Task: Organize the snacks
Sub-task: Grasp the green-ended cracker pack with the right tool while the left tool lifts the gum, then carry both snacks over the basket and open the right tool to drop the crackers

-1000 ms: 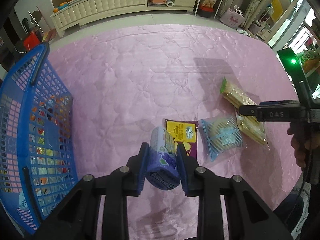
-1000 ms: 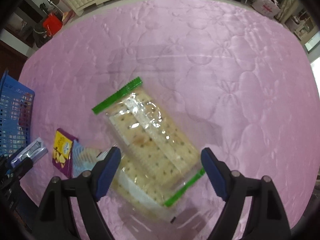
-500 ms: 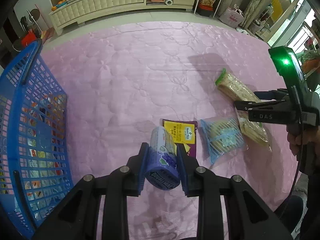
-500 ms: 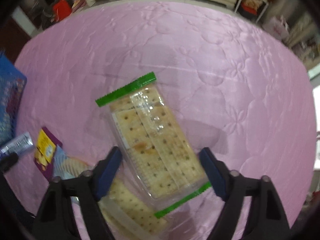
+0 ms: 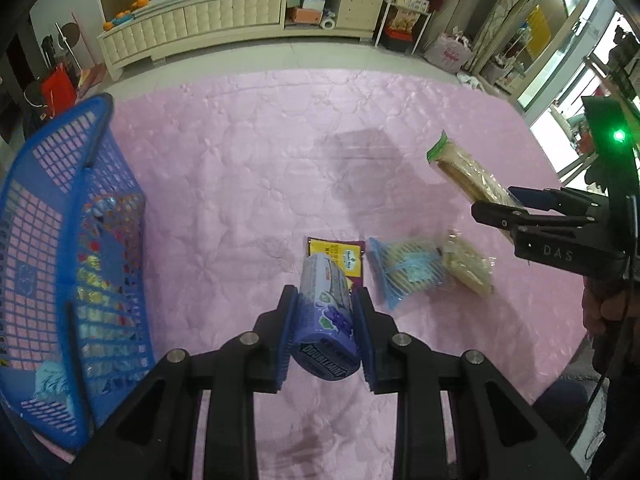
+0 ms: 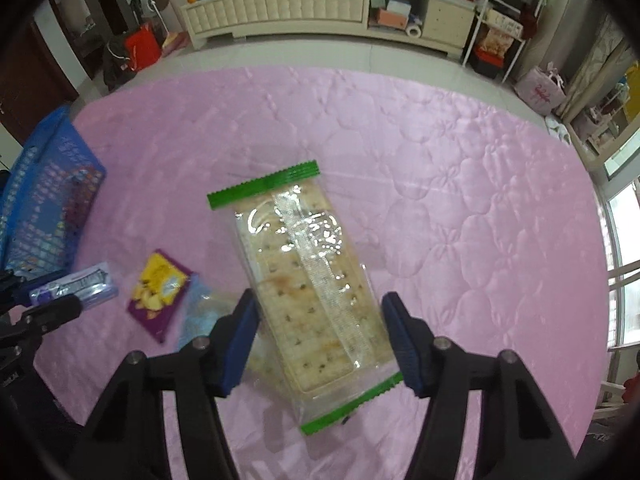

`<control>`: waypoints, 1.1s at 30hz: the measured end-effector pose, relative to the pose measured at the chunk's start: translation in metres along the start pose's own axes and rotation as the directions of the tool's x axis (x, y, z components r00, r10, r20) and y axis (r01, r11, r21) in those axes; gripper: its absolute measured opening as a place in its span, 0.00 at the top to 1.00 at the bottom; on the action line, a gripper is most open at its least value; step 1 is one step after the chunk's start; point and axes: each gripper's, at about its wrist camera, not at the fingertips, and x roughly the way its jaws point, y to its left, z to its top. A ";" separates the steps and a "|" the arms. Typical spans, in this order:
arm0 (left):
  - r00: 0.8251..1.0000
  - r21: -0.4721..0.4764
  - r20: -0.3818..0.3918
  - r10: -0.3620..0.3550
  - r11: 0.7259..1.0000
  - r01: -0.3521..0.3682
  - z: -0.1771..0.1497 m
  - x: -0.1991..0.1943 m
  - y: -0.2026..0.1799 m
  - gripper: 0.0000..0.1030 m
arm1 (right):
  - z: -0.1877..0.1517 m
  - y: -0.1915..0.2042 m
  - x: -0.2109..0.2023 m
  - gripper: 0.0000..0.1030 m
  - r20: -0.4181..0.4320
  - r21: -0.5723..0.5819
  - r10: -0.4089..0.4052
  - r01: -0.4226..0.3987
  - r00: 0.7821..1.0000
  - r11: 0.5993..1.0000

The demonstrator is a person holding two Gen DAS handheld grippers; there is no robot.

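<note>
The basket [image 5: 60, 264] at nine o'clock runs off the left edge, its wrappers unreadable through the mesh. The blue packet [image 6: 200, 312] is blurred, half behind the right gripper's [image 6: 320, 340] finger [image 6: 236, 340].

Each wrist camera looks steeply down along its own fingers at the pink quilt [image 5: 248, 184], close above it, and both views share the blue basket [image 5: 52, 216], the purple packet [image 6: 158, 294], the far cabinet [image 6: 280, 8] and the other gripper.
</note>
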 end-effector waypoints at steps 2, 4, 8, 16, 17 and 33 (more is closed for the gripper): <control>1.000 -0.010 0.021 -0.013 1.000 0.013 -0.004 -0.014 0.001 0.75 | -0.007 0.003 -0.014 0.36 0.030 -0.014 -0.009 0.009 1.000 1.000; 0.999 -0.011 0.039 -0.023 1.000 0.024 -0.007 -0.027 0.001 0.75 | -0.010 0.010 -0.029 0.36 0.045 -0.024 -0.008 0.009 0.999 1.000; 0.995 -0.001 0.089 -0.040 0.999 0.040 -0.014 -0.056 0.001 0.75 | -0.011 0.033 -0.064 0.37 0.088 -0.058 -0.007 0.012 0.996 0.998; 0.983 0.021 0.181 -0.044 0.999 0.041 -0.024 -0.115 0.025 0.75 | -0.004 0.093 -0.117 0.42 0.183 -0.149 0.032 -0.004 0.983 0.989; 0.981 0.018 0.191 -0.040 0.999 0.038 -0.025 -0.122 0.033 0.75 | -0.003 0.099 -0.118 0.42 0.185 -0.154 0.041 -0.012 0.982 0.988; 0.966 -0.142 0.238 0.104 0.987 -0.071 -0.045 -0.176 0.172 0.75 | 0.022 0.238 -0.114 0.43 0.165 -0.350 0.194 -0.127 0.967 0.928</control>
